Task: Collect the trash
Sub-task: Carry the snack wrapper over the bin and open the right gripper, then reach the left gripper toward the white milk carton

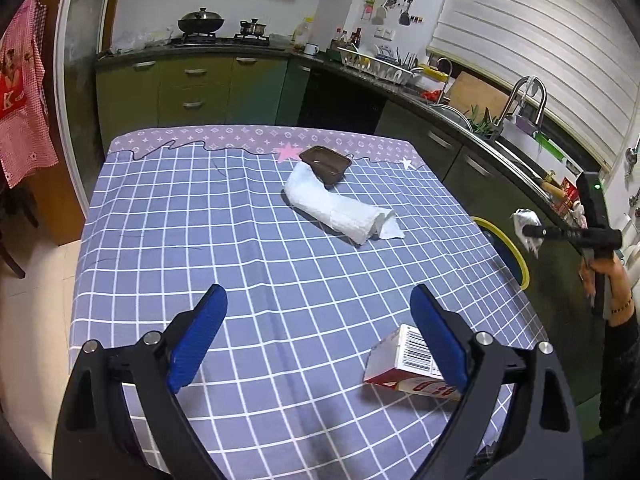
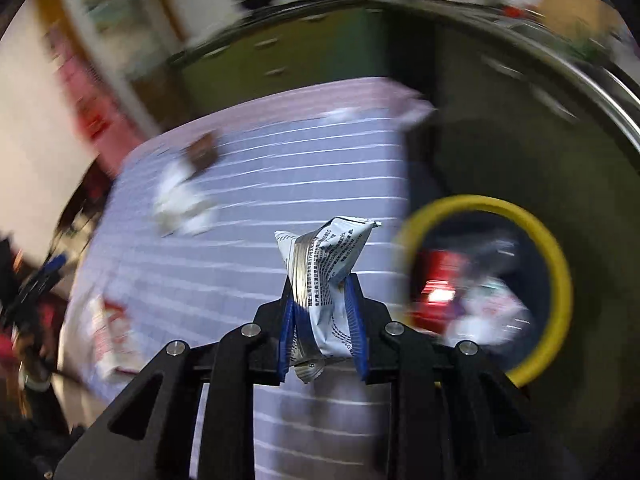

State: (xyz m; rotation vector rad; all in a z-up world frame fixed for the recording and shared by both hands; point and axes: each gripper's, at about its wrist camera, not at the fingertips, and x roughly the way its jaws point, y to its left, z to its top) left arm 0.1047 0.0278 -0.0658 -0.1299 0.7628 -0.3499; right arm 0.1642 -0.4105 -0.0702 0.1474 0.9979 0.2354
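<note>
My right gripper [image 2: 322, 292] is shut on a crumpled white wrapper [image 2: 326, 264] with black print, its blue pads pinching the wrapper's lower half. In the left wrist view that same right gripper [image 1: 532, 232] holds the wrapper [image 1: 527, 226] in the air past the table's right edge, above the yellow-rimmed bin [image 1: 506, 248]. The bin [image 2: 486, 284] shows blurred, with red and white trash inside. My left gripper [image 1: 316, 320] stands open low over the checked tablecloth. A small carton with a barcode [image 1: 404, 364] lies by its right finger. A roll of white paper [image 1: 340, 208] and a brown tray [image 1: 325, 163] lie further back.
The table [image 1: 180, 220] wears a blue checked cloth with a purple band at its far end. Green kitchen cabinets [image 1: 192, 88], a counter with a sink [image 1: 516, 136] and a dish rack run behind and along the right. A red apron [image 1: 22, 96] hangs at the left.
</note>
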